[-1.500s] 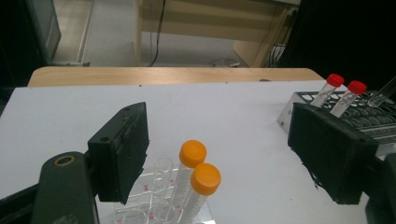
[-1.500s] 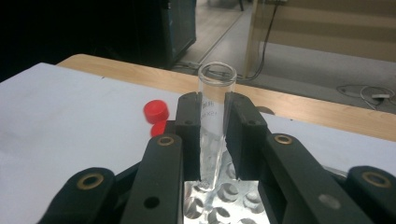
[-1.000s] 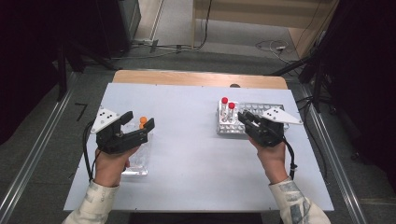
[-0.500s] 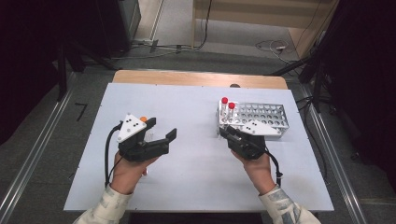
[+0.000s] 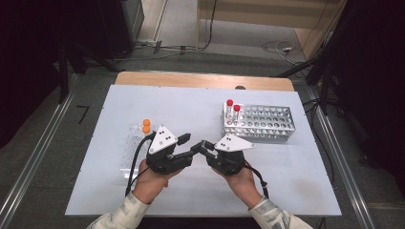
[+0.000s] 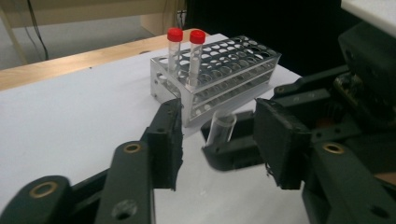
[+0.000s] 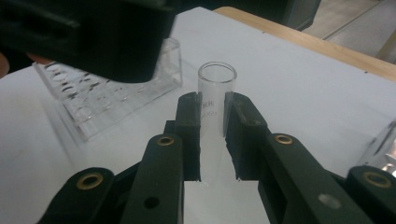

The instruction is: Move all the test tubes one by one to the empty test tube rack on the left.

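My right gripper point(image 5: 204, 146) point(image 7: 212, 105) is shut on a clear uncapped tube point(image 7: 215, 84), which stands upright between its pads with the open mouth up. My left gripper point(image 5: 189, 145) point(image 6: 218, 140) is open and faces it at the table's front middle. In the left gripper view the tube point(image 6: 221, 128) sits just beyond the gap between my spread jaws, and nothing lies between their pads. A metal rack point(image 5: 260, 125) point(image 6: 233, 70) at the right holds two red-capped tubes point(image 5: 233, 109) point(image 6: 185, 51) at its left end.
A clear plastic rack point(image 5: 136, 145) point(image 7: 109, 95) lies on the table left of my left hand, with two orange-capped tubes point(image 5: 146, 125) at its far end. The white table point(image 5: 191, 105) ends in a wooden strip point(image 5: 200, 80) at the back.
Both grippers have moved to the middle front of the table, the left from the clear rack, the right from the metal rack. Their jaws now face each other closely.
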The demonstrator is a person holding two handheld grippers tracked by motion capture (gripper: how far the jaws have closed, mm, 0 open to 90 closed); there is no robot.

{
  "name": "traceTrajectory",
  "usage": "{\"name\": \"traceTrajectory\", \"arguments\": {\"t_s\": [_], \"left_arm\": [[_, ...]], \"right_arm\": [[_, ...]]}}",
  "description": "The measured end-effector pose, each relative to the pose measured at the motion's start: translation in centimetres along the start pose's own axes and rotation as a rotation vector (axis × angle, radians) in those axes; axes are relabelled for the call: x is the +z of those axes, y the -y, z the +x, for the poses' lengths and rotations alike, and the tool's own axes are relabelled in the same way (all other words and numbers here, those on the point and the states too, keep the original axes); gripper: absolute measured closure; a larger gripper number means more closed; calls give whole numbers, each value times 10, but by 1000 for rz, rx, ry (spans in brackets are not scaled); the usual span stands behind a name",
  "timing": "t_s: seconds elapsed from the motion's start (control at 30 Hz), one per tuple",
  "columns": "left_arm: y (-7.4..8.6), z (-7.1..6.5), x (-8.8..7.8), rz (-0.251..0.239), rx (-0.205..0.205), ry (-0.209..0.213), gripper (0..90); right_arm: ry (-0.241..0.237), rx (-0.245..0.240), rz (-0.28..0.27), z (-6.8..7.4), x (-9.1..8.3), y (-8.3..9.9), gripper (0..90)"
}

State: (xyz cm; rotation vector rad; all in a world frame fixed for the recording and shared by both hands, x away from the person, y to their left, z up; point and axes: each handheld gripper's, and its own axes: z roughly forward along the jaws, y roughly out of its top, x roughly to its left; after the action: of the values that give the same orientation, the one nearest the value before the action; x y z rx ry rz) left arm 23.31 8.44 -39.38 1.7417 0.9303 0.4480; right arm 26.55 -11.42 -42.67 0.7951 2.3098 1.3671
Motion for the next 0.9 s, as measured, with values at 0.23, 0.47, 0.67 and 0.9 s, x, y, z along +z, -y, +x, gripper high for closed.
{"name": "traceTrajectory", "arguments": {"t_s": [0.23,0.47,0.67,0.9], "left_arm": [[5,-6,8,35,30,6,608],[7,-9,11,40,44,-23,707],[8,-7,11,42,46,-33,756],[8,-8,10,41,54,-45,770]], "right_arm": [[-21,-19,0,10,3,1,734],[-25,-19,-4,12,2,1,734],[-25,-19,-4,12,3,2,734],[-29,-24,-1,13,3,2,729]]}}
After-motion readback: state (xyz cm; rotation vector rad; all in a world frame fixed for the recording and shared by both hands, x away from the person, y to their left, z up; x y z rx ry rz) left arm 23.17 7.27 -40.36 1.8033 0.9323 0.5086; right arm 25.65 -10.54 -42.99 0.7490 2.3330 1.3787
